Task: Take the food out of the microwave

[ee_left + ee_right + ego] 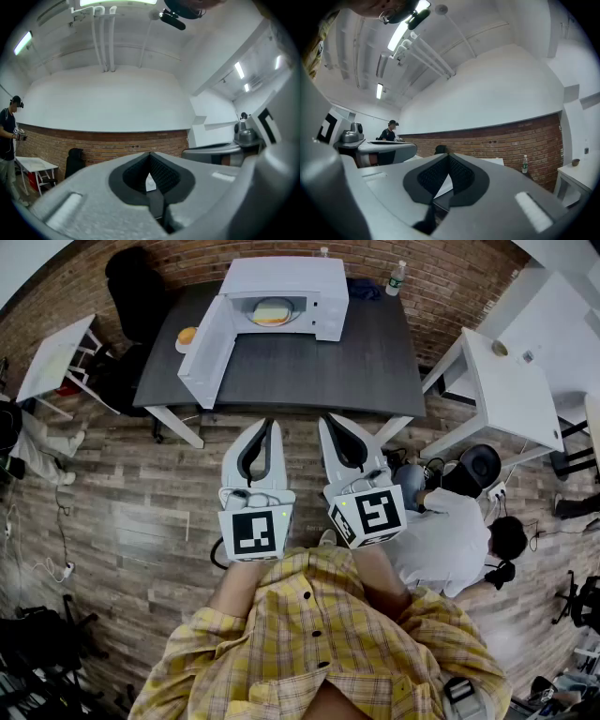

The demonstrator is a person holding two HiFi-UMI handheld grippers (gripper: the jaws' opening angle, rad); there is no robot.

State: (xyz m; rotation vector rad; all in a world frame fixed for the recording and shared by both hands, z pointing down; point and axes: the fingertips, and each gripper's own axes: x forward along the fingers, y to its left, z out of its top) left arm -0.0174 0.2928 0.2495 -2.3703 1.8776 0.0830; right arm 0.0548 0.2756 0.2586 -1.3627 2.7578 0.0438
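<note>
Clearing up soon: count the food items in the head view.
2: one dish of food inside the open microwave, one orange item on the dark table left of the door. Others may hide behind it.

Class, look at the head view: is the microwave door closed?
No, the microwave door stands swung open, and the food shows inside.

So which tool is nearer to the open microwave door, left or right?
Left. The left tool is below the microwave door, slightly to its right; the right tool is farther right. Neither reaches the table.
</note>
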